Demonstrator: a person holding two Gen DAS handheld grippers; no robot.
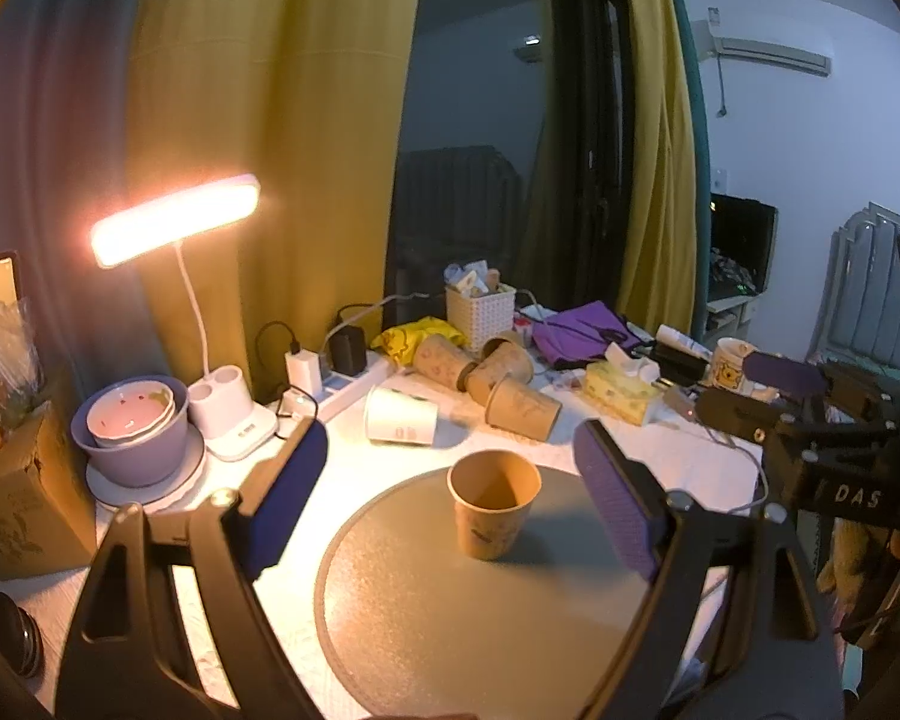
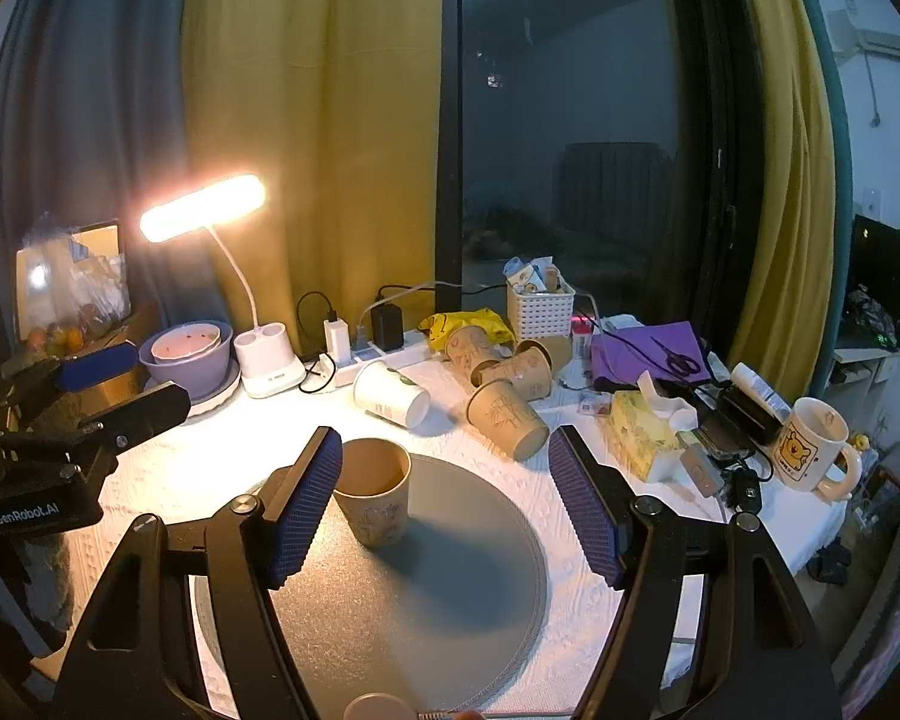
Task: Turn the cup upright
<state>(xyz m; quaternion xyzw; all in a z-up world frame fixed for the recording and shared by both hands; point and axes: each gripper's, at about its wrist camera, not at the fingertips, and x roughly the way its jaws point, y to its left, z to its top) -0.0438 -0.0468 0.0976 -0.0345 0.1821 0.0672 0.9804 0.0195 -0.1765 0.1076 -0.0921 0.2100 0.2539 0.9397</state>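
A brown paper cup (image 1: 492,504) stands upright, mouth up, on the round grey mat (image 1: 480,618). It also shows in the right wrist view (image 2: 375,495), near the mat's (image 2: 438,588) far left rim. My left gripper (image 1: 450,492) is open and empty, its blue pads either side of the cup with a wide gap. My right gripper (image 2: 444,504) is open and empty, the cup just beyond its left pad. Each gripper shows in the other's view: right (image 1: 810,414), left (image 2: 78,420).
Several brown cups (image 2: 504,414) and a white cup (image 2: 390,393) lie on their sides behind the mat. A lit desk lamp (image 2: 204,207), purple bowls (image 2: 189,351), power strip (image 2: 366,354), white basket (image 2: 540,309), tissue box (image 2: 639,429) and bear mug (image 2: 810,444) crowd the table's back and right.
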